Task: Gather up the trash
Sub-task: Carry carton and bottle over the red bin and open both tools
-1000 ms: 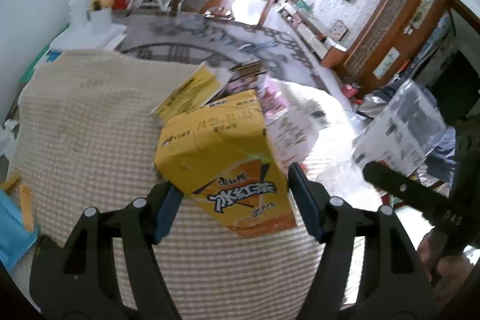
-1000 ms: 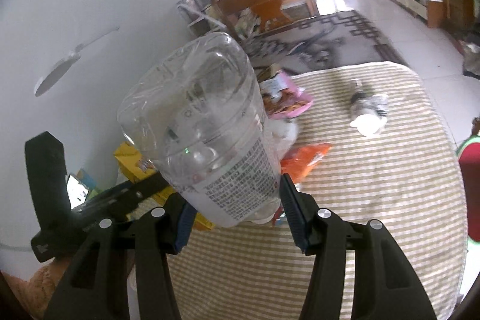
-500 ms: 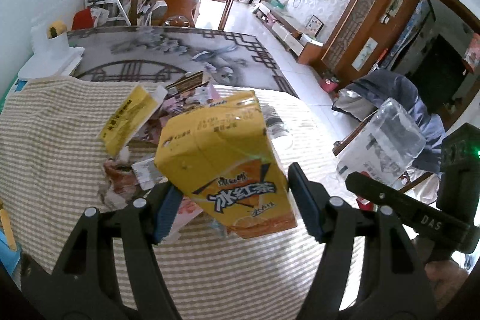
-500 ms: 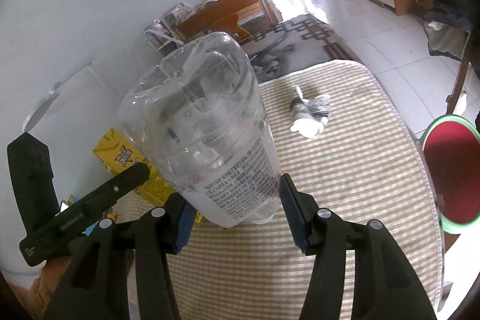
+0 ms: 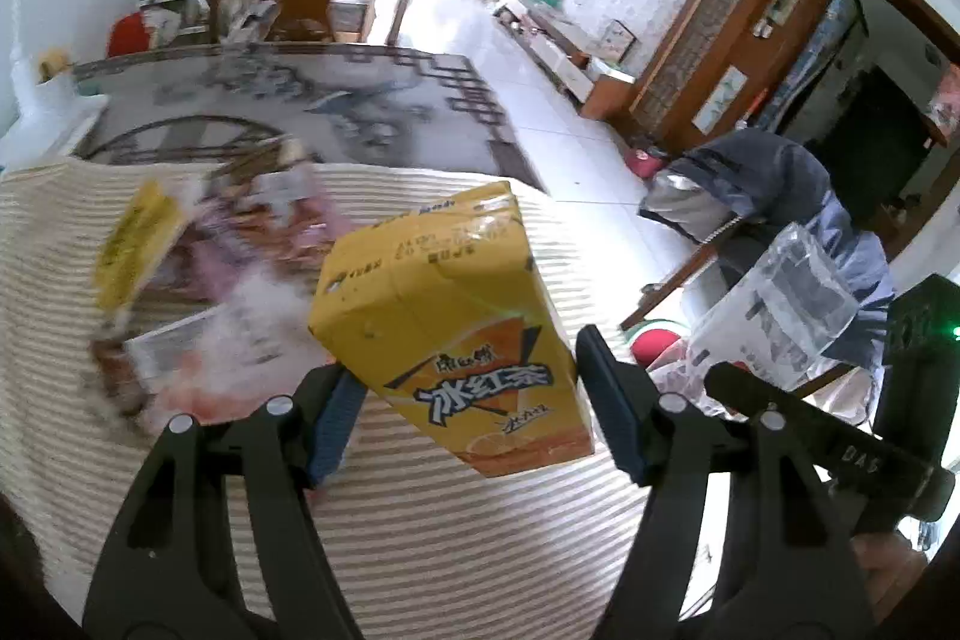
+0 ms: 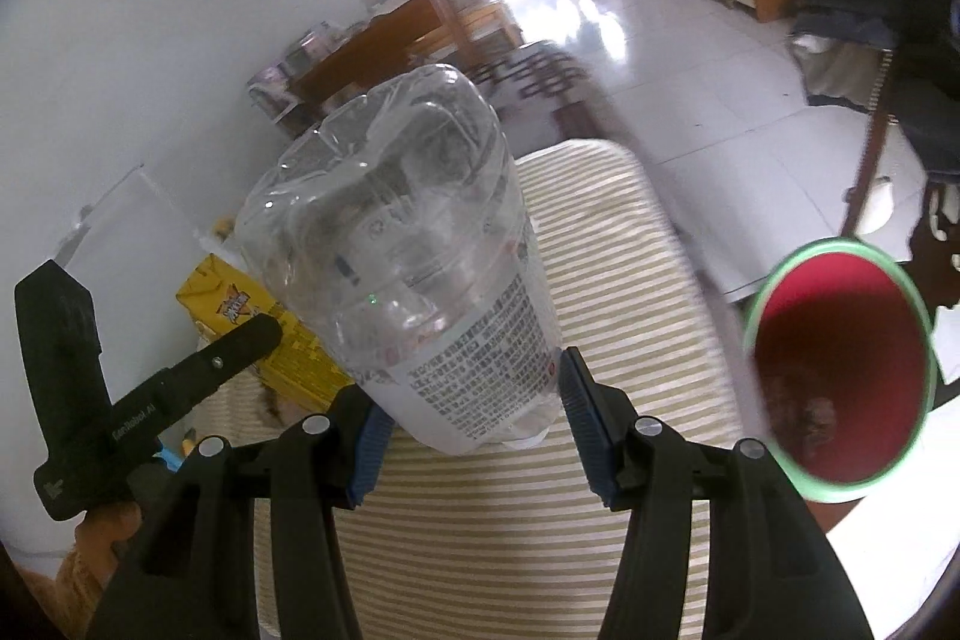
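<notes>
Both hands have swung right, so now the table edge (image 6: pixel 678 244) and the red bin (image 6: pixel 840 370) beside it are in view, open floor beyond. Left gripper (image 5: pixel 462 418) is clamped on the yellow carton (image 5: pixel 444 316), right gripper (image 6: pixel 465 436) on the clear bottle (image 6: pixel 408 268), both tilted down above the table.

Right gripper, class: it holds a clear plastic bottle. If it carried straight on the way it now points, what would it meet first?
Probably the striped tablecloth: the right gripper, shut on the clear bottle, points down at the cloth ahead. The red bin lies off to the right of that line. Depth is uncertain.
</notes>
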`<act>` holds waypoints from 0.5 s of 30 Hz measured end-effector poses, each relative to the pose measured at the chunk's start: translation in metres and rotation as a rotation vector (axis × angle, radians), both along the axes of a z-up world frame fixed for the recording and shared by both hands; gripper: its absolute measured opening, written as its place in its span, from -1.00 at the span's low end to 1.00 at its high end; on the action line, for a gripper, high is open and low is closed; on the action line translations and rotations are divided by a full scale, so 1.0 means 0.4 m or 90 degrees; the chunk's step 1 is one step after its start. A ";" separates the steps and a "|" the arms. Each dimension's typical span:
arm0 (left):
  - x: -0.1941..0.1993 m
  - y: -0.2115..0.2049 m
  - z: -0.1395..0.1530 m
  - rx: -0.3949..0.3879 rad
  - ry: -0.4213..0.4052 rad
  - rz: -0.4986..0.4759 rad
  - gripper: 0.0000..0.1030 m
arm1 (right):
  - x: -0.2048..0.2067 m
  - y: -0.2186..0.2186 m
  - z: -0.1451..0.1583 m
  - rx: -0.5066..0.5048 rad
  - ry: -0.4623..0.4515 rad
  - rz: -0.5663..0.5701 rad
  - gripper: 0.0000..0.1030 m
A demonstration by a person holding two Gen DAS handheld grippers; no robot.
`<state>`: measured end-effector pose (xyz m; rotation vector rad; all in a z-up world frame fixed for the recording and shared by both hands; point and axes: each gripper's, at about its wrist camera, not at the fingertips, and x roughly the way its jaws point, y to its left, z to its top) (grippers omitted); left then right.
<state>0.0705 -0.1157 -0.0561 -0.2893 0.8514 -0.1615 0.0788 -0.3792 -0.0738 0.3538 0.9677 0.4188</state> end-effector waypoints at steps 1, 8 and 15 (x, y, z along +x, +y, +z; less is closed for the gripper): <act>0.011 -0.027 -0.001 -0.001 -0.001 -0.007 0.28 | 0.005 -0.034 -0.003 -0.002 0.003 -0.011 0.00; 0.059 -0.205 -0.017 -0.001 0.007 -0.055 0.28 | 0.024 -0.237 -0.053 -0.021 0.037 -0.084 0.00; 0.095 -0.342 -0.047 0.023 0.032 -0.091 0.28 | 0.051 -0.394 -0.174 -0.050 0.121 -0.135 0.00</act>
